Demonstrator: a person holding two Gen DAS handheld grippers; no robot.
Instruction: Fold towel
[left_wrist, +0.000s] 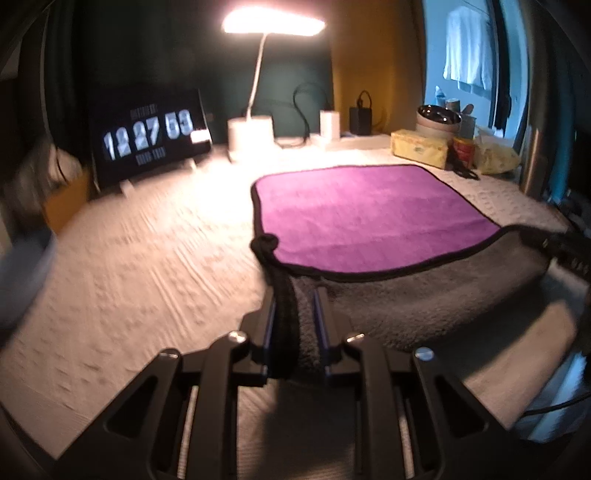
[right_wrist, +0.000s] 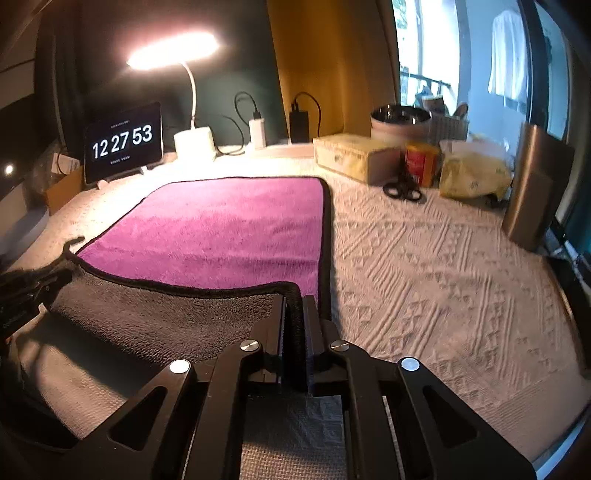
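Both tools, left (left_wrist: 295, 295) and right (right_wrist: 293, 306), pinch the towel's (right_wrist: 221, 229) near corners (scissors (right_wrist: 404, 190) lie well apart).

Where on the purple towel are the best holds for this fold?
The two near corners of the towel, approached from the near edge, one per gripper. The black hem there is thick and already lifted, grey underside showing. The left gripper and right gripper are each shut on a corner.

One towel (right_wrist: 229, 229), two tongs (left_wrist: 295, 306) (right_wrist: 293, 314), one lamp (right_wrist: 173, 51), one clock screen (right_wrist: 123, 142), one pair of scissors (right_wrist: 404, 190), one tissue box (right_wrist: 354, 157), one red tin (right_wrist: 419, 162), one bowl (right_wrist: 400, 120).
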